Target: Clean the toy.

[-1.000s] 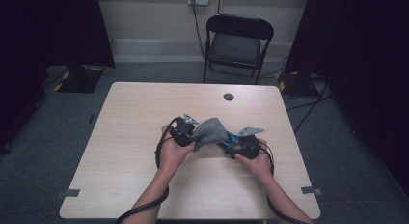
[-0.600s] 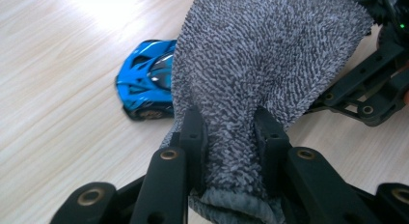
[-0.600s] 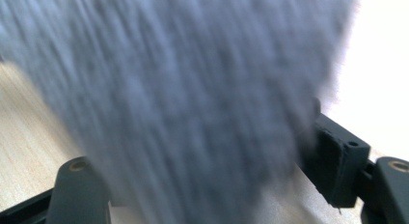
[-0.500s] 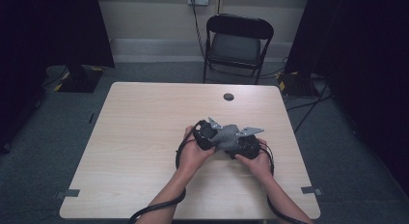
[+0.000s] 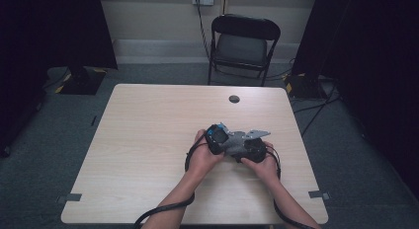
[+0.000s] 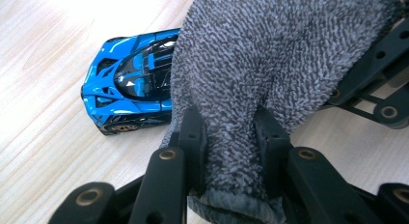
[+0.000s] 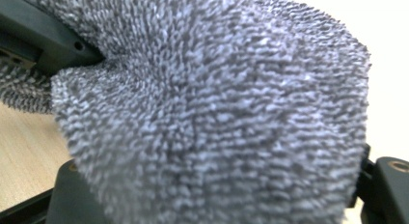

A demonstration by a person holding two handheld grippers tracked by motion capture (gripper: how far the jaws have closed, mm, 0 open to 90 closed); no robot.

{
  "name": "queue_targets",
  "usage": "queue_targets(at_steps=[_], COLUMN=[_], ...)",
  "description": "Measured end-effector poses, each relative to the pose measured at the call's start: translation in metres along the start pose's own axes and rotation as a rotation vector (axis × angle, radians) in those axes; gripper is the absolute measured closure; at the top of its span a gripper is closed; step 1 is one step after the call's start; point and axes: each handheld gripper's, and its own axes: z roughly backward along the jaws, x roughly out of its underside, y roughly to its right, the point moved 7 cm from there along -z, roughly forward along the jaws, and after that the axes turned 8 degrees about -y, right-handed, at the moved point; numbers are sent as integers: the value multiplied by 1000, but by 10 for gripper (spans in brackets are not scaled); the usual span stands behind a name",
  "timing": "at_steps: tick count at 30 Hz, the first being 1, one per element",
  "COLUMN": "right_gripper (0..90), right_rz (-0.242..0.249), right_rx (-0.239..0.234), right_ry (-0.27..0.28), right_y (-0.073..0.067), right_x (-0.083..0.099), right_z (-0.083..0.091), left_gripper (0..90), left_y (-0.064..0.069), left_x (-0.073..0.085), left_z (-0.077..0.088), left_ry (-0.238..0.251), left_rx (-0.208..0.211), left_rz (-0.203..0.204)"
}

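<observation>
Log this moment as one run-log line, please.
left tongs: shut on grey cloth | cloth: draped over blue toy car | right tongs: under cloth, state unclear | table

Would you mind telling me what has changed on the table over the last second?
The left tool, shut on the grey cloth, has travelled across the table toward the right tool, so the two now sit close together and the cloth is bunched over the blue toy car. The right tool has kept its place, though its jaws are hidden under the cloth. The table and the chair are unchanged.
</observation>
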Motion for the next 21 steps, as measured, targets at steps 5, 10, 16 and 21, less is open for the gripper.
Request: queue_targets(at_steps=[5,10,16,21], right_gripper=[262,262,262,262], right_rz=[0,0,0,0], right_rx=[0,0,0,0], right_ry=[0,0,0,0], right_y=[0,0,0,0], right_x=[0,0,0,0], right_z=[0,0,0,0], left_gripper=[700,700,700,699], left_y=[-4,-11,-22,-38], left_x=[-1,0,1,6], left_z=[1,0,-1,-6], left_ry=[-2,-11,-23,-27], left_rx=[0,-5,-20,0], left_rz=[24,39,53,115])
